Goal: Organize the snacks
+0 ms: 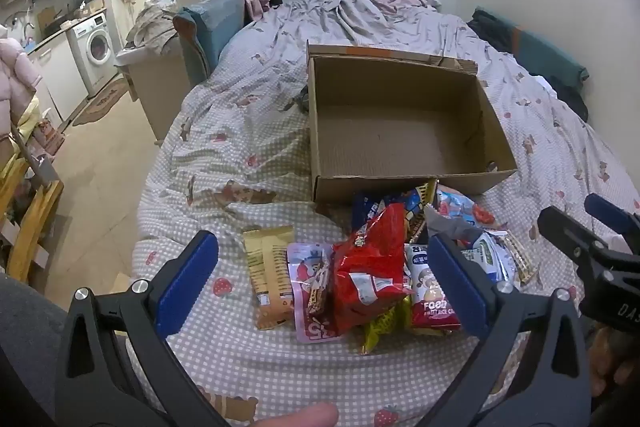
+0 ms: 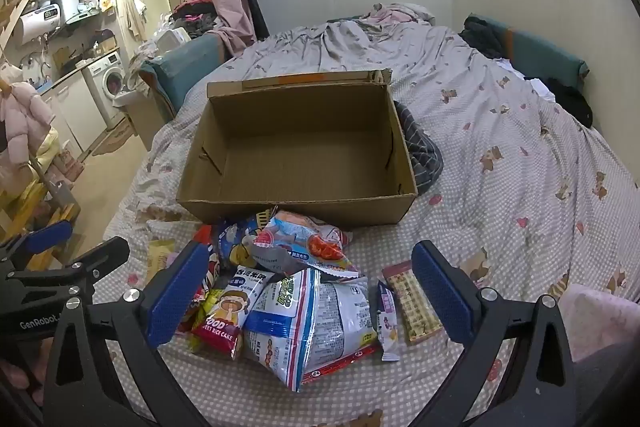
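The left tool (image 1: 320, 267) hovers with its blue fingers spread wide apart, gripping nothing. Straight ahead between those fingers lies a red crinkled snack bag (image 1: 370, 267) on top of the heap of snack packets; toward the left finger sit a pink pouch (image 1: 310, 291) and, just beyond it, a gold-wrapped bar (image 1: 270, 271), flat on the checked bedspread (image 1: 240, 367).

The right tool (image 2: 306, 285) is likewise wide apart and holds nothing. Between its fingers rests a large white-and-blue bag (image 2: 320, 323), with a red sweet rice cake packet (image 2: 224, 319) beside the left finger and a small purple packet (image 2: 386, 319) and a long beige bar (image 2: 412, 303) close by the right finger. Farther ahead a pale blue bag (image 2: 304, 239) lies against the near wall of an open cardboard box (image 2: 296, 205), which stands on the bed past the heap, with nothing showing on its floor.
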Available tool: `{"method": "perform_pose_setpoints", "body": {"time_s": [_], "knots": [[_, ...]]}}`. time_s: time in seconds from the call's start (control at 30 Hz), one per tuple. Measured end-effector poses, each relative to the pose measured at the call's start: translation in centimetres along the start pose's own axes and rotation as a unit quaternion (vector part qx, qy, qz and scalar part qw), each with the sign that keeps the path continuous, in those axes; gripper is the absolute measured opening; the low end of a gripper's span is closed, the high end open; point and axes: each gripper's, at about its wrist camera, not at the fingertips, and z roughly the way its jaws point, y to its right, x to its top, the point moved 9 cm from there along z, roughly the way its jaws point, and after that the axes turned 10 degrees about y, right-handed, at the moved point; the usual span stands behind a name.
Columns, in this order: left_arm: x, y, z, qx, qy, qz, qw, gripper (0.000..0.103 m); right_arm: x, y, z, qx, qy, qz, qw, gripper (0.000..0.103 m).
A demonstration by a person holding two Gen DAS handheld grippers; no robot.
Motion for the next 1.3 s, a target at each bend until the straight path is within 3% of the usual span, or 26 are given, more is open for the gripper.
{"method": "perform_pose_setpoints", "body": {"time_s": [1.3], "knots": [[0.52, -0.39, -0.22, 0.001, 0.006, 0.006, 1.0000, 0.103, -0.24, -0.20, 0.03, -0.003, 0.002, -0.013, 1.000, 0.103]]}}
